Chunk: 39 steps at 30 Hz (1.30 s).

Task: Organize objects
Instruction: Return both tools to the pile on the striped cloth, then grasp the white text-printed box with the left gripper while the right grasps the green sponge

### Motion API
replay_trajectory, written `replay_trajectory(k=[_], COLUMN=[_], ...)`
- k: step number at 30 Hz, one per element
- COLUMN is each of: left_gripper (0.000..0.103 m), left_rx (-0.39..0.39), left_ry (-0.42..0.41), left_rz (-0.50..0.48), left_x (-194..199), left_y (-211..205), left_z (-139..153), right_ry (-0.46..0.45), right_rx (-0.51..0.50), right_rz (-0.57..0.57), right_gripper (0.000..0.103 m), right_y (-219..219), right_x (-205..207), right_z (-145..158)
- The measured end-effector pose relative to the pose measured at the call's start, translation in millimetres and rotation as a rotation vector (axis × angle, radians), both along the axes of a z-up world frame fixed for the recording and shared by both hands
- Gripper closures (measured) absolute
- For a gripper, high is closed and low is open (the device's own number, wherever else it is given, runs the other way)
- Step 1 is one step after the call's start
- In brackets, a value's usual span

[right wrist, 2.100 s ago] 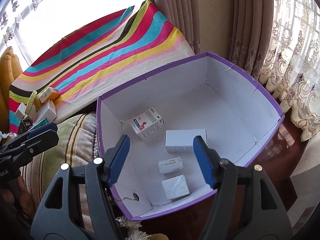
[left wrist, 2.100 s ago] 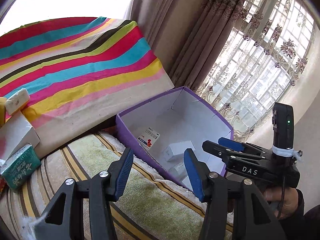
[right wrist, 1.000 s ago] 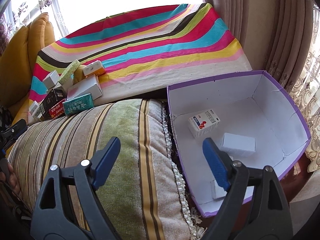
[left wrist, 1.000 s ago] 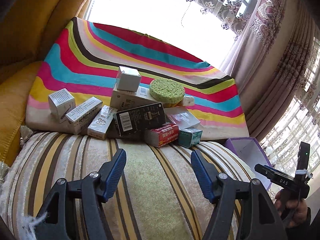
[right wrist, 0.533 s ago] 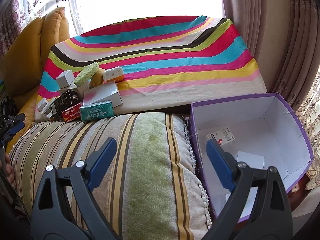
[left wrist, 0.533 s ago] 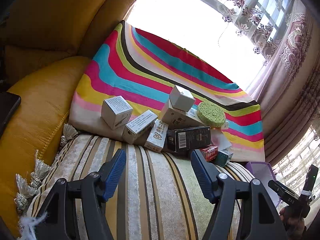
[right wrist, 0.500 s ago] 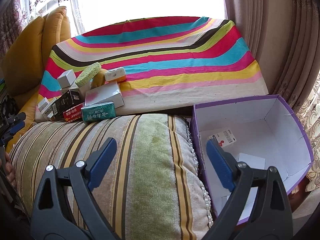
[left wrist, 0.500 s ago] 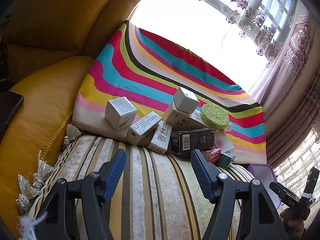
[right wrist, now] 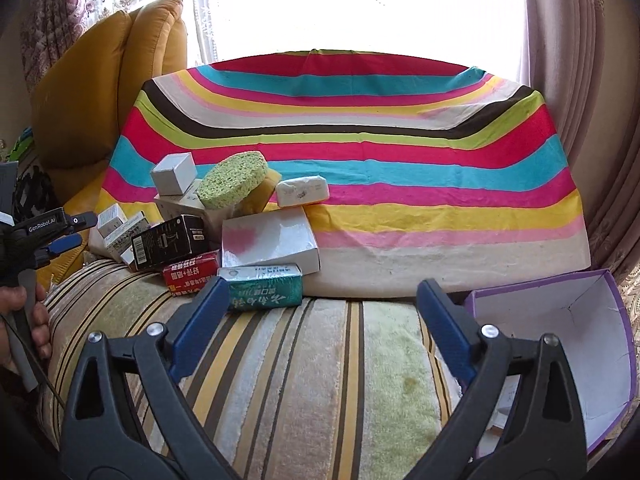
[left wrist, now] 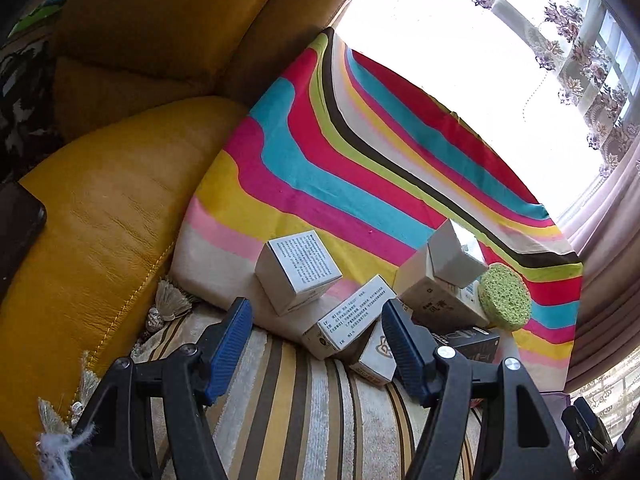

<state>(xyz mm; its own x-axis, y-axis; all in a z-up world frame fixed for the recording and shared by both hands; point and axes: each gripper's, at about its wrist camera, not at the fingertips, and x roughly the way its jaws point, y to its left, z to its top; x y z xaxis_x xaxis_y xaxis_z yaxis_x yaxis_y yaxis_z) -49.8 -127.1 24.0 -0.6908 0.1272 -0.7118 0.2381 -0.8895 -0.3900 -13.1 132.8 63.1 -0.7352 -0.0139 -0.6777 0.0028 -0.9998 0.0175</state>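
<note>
The left tool [left wrist: 316, 344] and right tool [right wrist: 320, 312] are held wide open and empty. A pick is being lined up: small cardboard boxes [left wrist: 298, 270] are heaped against the striped cloth [right wrist: 360, 152], the purple-rimmed open box [right wrist: 600, 340] at far right. A box must be clamped next.

Bright curtained window [right wrist: 360, 4] behind a yellow sofa [left wrist: 100, 208].

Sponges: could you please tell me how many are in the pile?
1: a round green sponge atop the boxes against the striped cloth, also seen in the left view. Others could be hidden behind the boxes.
</note>
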Motion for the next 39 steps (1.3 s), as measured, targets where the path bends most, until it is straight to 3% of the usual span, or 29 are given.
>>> replay_trajectory(k=[12,21,24,27,36,38,39], left_gripper=[0.033,0.033,0.035,0.045,0.045,0.045,0.045], left_rx=[-0.067,-0.132,-0.138,-0.148,-0.15,-0.151,-0.151], left_ry=[-0.106,-0.179,-0.19,-0.184,-0.163,-0.161,-0.158], left_rz=[0.075,0.088,0.087,0.09,0.077,0.075,0.075], left_x=[-48.5,-64.6,-66.7,-66.1,-61.5,-63.1,-62.9], left_y=[5.6,9.7,10.0,10.0,13.5,14.1,14.1], left_z=[-16.1,-28.6,-32.5,-33.3,-32.4,-33.8,-33.8], right_ry=[0.052,0.025,0.011,-0.003,-0.041,-0.051,-0.058], right_rx=[0.13,0.202,0.223,0.228,0.204,0.197,0.191], right_rz=[0.124,0.205,0.225,0.236,0.237,0.243,0.246], right_gripper=[0.004,0.004,0.004,0.004,0.004,0.009,0.017], right_y=[-50.0,-83.3,-90.8,-94.8,-94.6,-95.2,-95.2], right_x=[-70.3,-107.7,-116.2,-123.9,-139.2,-140.4,-141.7], right_z=[3.6,-12.5,-18.2,-23.9,-33.4,-35.6,-36.7])
